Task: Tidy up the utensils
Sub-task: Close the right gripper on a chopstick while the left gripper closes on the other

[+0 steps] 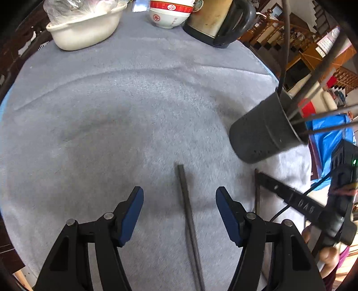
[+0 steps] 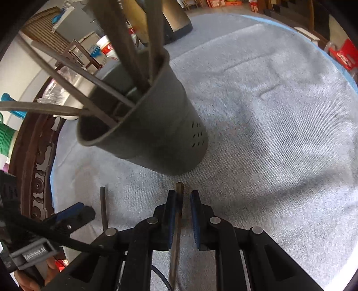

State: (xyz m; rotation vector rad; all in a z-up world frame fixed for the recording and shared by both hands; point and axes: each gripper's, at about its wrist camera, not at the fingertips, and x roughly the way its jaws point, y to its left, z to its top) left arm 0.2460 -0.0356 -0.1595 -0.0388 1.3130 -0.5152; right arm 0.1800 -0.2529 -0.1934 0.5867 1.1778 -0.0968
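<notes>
Between the blue pads of the left tongs a dark chopstick is seen, lying flat on the grey cloth which covers the round worktop. These tongs are held wide apart, and the chopstick is touched by neither pad. Its squared end is pointed toward the far edge of the worktop.

A second chopstick is found between the pads of the right tongs. These tongs are brought close together but not clamped: a narrow gap is seen between the chopstick and the right pad. Whether the left pad is touched by it cannot be told.

Just beyond the tip of the second chopstick, a dark utensil holder is placed upright on the cloth, near the right edge of the worktop. Rows of small slots are cut in its wall. Several dark chopsticks are already kept in it, leaning outward over its rim.

At the far edge of the worktop a white basin, stacked red-and-white bowls and a kettle are set.
</notes>
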